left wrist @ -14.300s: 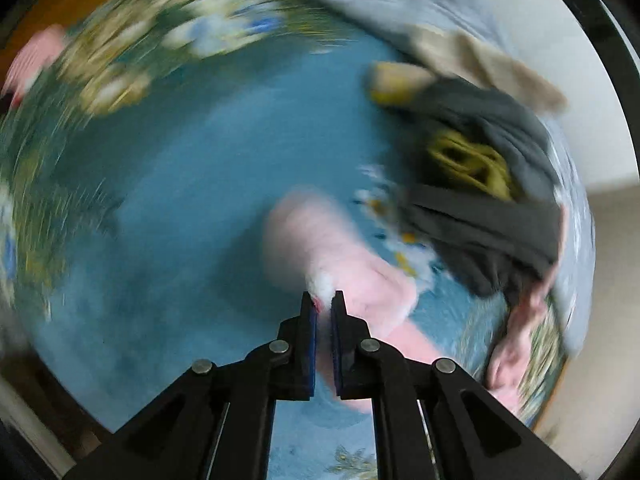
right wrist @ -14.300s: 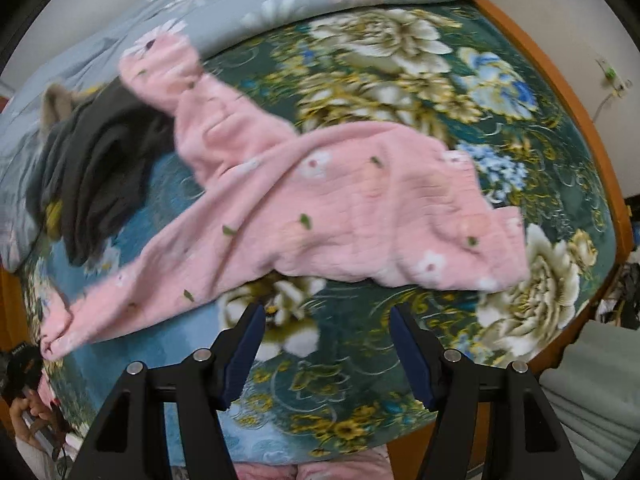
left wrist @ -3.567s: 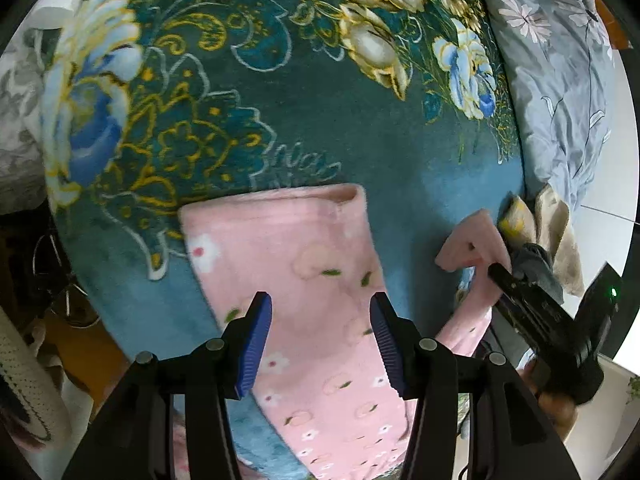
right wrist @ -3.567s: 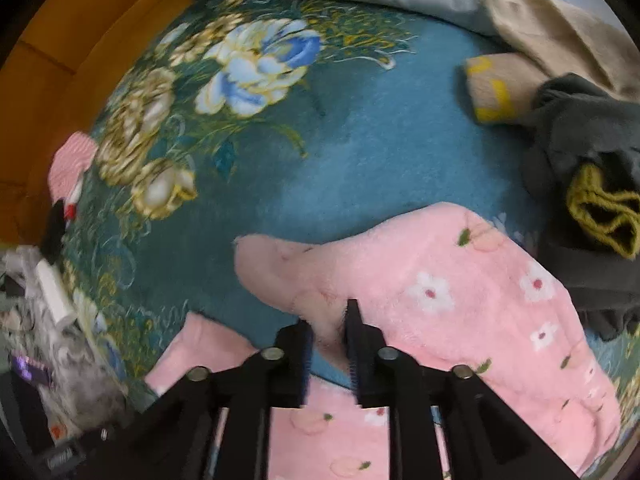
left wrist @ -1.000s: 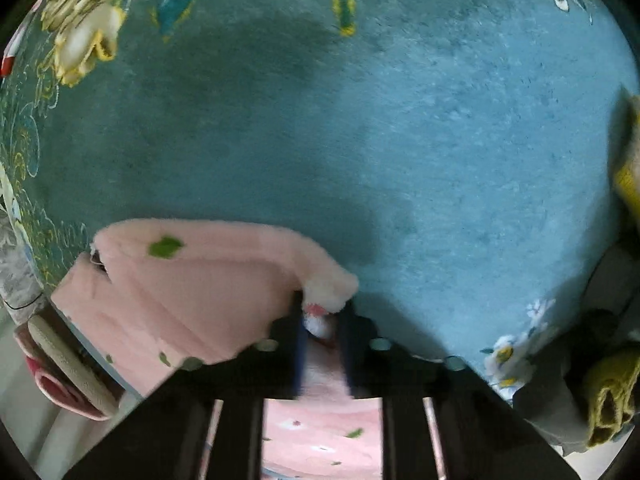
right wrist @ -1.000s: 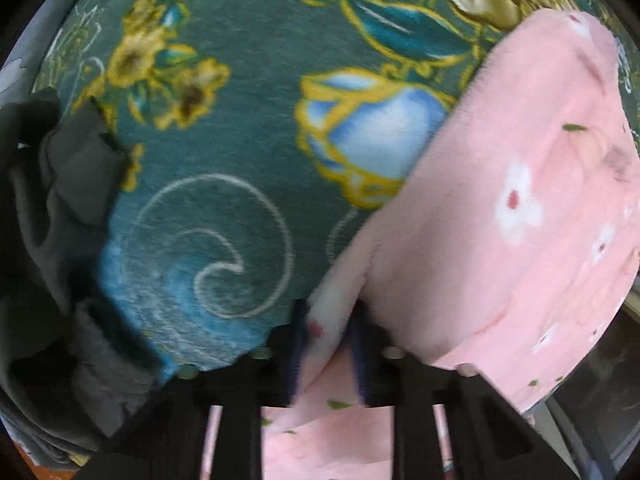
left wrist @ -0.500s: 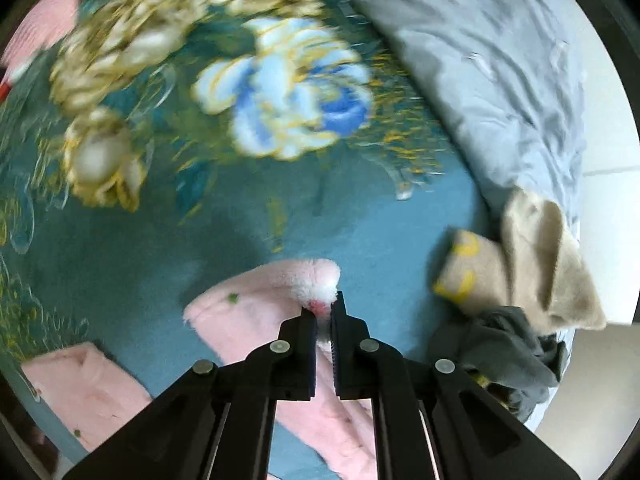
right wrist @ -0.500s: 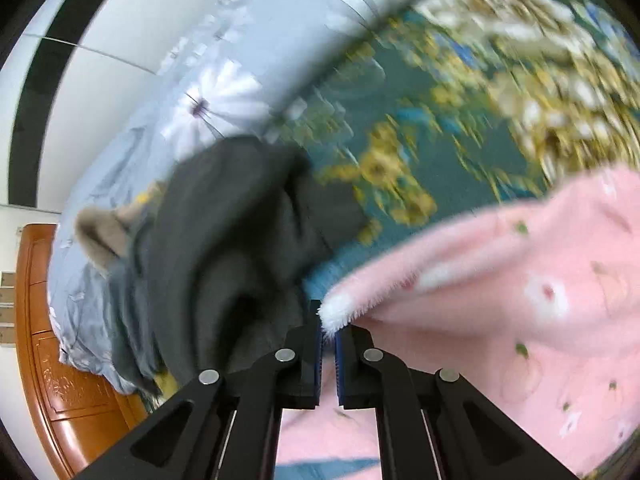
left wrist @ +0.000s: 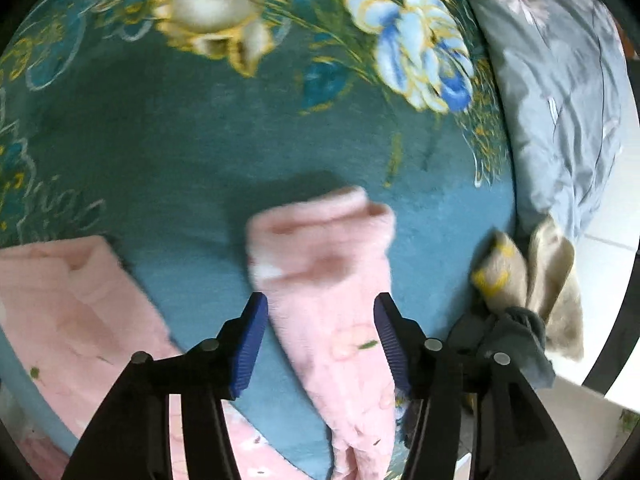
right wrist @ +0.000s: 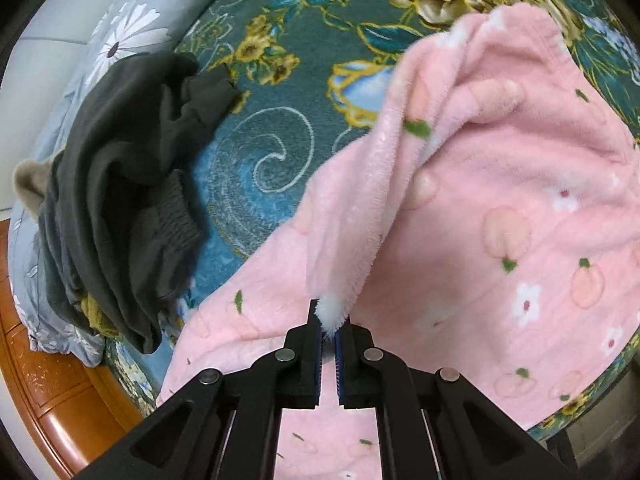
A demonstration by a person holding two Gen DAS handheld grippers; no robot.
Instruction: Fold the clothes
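A teal blanket (left wrist: 168,152) with gold, white and blue flowers covered the bed. Along its far right edge in the left wrist view lay a grey-blue floral quilt (left wrist: 560,80), rumpled. In the right wrist view the same quilt ran along the left side, and a carved orange-brown wooden bed frame (right wrist: 44,392) curved round the near left corner below it.

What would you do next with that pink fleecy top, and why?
Probably carry the right tool, shut on a fluffy edge of the pink garment, across and lay that edge flat. The left tool is open over the sleeve on the blanket, so only the right holds cloth.
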